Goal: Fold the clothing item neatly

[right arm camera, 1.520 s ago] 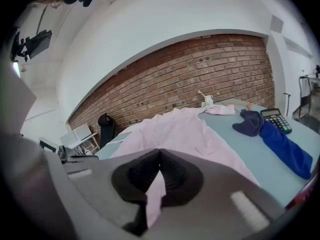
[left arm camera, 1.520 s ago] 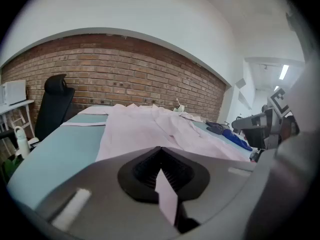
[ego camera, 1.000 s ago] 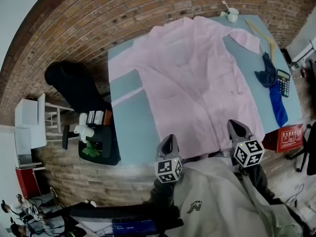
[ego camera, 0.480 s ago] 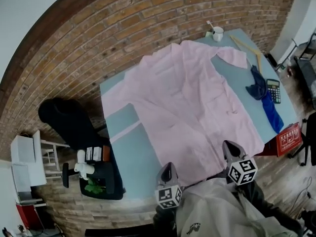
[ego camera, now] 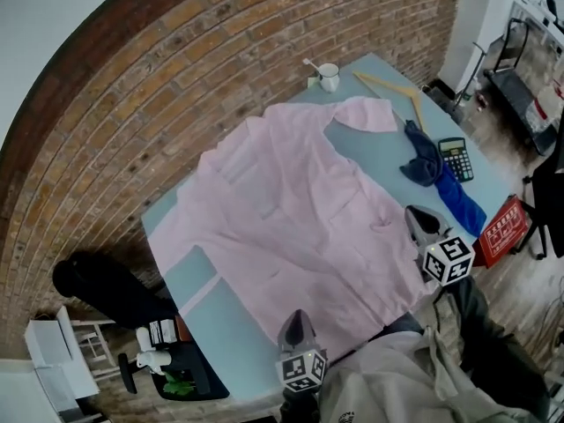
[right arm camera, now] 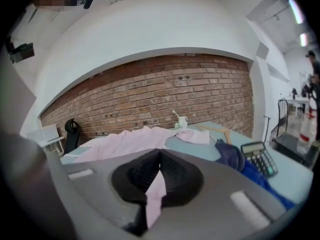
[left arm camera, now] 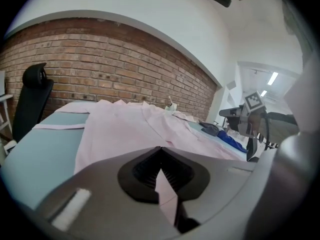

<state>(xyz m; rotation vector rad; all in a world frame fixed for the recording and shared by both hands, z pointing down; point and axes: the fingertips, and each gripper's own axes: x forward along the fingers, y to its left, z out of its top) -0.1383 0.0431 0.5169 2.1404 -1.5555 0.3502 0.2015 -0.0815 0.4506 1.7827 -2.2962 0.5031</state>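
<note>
1. Head view, bottom centre: the left gripper [ego camera: 298,321] was seen at the near hem of the pink shirt [ego camera: 300,227]. In the left gripper view its jaws were closed tight, with a thin fold of the pink fabric pinched between the pads.
2. Right of centre, the right gripper [ego camera: 416,216] was placed at the other end of that hem, close to the table edge. In the right gripper view its jaws were likewise clamped together on a strip of the pink cloth.
3. The shirt was spread open and mostly flat on the light blue table [ego camera: 220,324], reaching from the lower centre of the frame to the upper centre. One sleeve was laid out toward the left, and the other was bent back near the top right. No finished fold could be seen anywhere in it.
4. On the bare table right of the shirt, a blue cloth [ego camera: 441,183] and a calculator [ego camera: 456,157] were found. Further off lay a wooden hanger [ego camera: 397,91], with a white mug [ego camera: 328,77] at the far corner against the brick wall [ego camera: 176,86].
5. The task was judged to be at its very start. Only the hem had been gripped, and every fold of body and sleeves was left to be made.
</note>
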